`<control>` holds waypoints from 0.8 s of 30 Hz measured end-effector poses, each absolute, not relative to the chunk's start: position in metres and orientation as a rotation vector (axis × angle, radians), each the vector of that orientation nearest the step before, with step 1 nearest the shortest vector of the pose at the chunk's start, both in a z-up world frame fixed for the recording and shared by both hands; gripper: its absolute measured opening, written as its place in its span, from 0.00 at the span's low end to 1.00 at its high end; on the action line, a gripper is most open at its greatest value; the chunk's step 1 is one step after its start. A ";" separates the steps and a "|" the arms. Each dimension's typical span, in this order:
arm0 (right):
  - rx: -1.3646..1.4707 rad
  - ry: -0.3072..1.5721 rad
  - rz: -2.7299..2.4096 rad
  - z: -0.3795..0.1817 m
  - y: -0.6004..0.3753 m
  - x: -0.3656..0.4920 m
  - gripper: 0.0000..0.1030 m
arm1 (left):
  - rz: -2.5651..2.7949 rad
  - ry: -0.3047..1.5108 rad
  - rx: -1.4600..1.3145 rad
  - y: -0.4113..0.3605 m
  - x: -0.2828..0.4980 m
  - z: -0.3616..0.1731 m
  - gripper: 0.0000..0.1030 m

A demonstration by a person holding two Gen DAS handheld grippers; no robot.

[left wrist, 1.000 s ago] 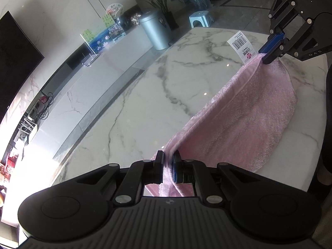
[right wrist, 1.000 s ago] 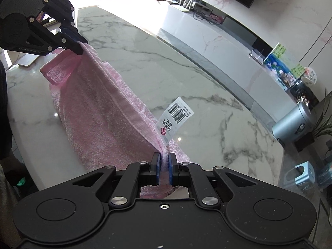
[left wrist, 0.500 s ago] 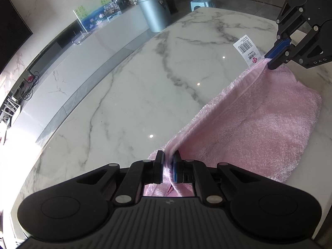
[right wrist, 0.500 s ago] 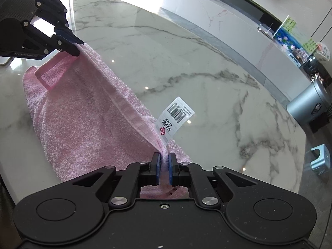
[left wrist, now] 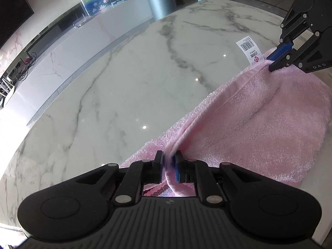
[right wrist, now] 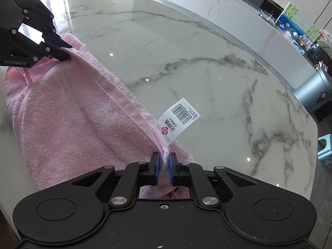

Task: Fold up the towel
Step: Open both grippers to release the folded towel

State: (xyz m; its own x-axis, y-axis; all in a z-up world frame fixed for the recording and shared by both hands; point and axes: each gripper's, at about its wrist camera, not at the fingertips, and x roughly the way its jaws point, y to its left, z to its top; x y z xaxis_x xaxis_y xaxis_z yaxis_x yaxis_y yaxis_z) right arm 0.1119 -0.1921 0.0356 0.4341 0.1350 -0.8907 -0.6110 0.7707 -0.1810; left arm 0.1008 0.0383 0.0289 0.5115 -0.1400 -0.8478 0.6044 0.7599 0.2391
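Left view alone gives us "DAS" on the right tongs [left wrist: 269, 65]; right view alone gives "GenRobot.AI" on the left tongs [right wrist: 66, 56] and a blue stool [right wrist: 324, 147]. We see the pink towel [right wrist: 68, 124] lying doubled on the marble bench [right wrist: 207, 78], its upper hem strung between the 2 tongs. Left tongs are easing apart, hem between the pads; right tongs narrow, pinching the corner by the tag [right wrist: 178, 120], which reads "GRACE" with a barcode.

Bright daylight; glossy glare; fisheye-warped edges
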 end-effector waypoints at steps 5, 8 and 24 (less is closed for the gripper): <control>-0.537 0.995 0.409 0.044 -0.199 0.113 0.31 | -0.418 0.922 0.580 0.047 0.102 0.036 0.30; -0.515 0.989 0.369 0.051 -0.207 0.113 0.31 | -0.369 0.920 0.564 0.059 0.104 0.045 0.31; -0.405 0.994 0.417 0.061 -0.196 0.076 0.32 | -0.314 0.908 0.521 0.075 0.082 0.075 0.31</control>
